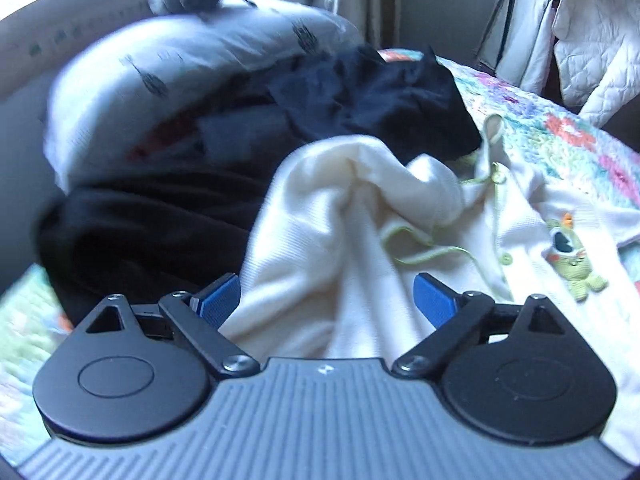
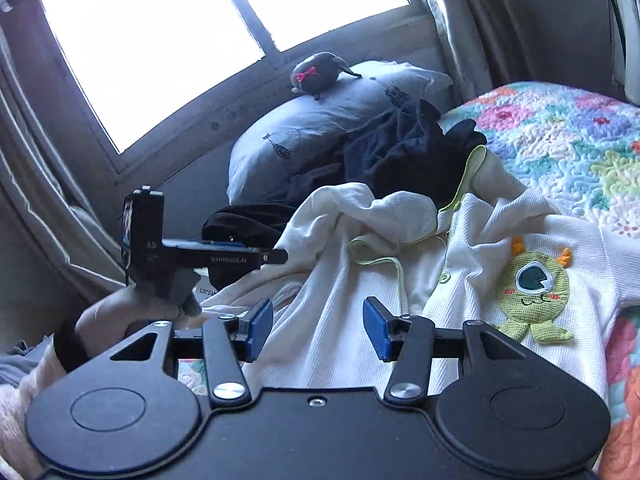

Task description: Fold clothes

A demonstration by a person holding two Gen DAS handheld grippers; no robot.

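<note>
Rumpled waffle-knit cream romper (image 2: 472, 248) on quilt (image 2: 568, 148)

The left gripper (image 1: 327, 300) is black, with two round black discs, a grey ribbed plate, silver screws and blue pads (image 1: 434, 300). The right gripper (image 2: 318, 328) looks the same: black arms, shiny screws, blue pads (image 2: 376, 326). Seen from the side, the left one has small white letters. The hand (image 2: 120, 316) wears a dark cuff and a fluffy pale sleeve (image 2: 20, 392).
</note>
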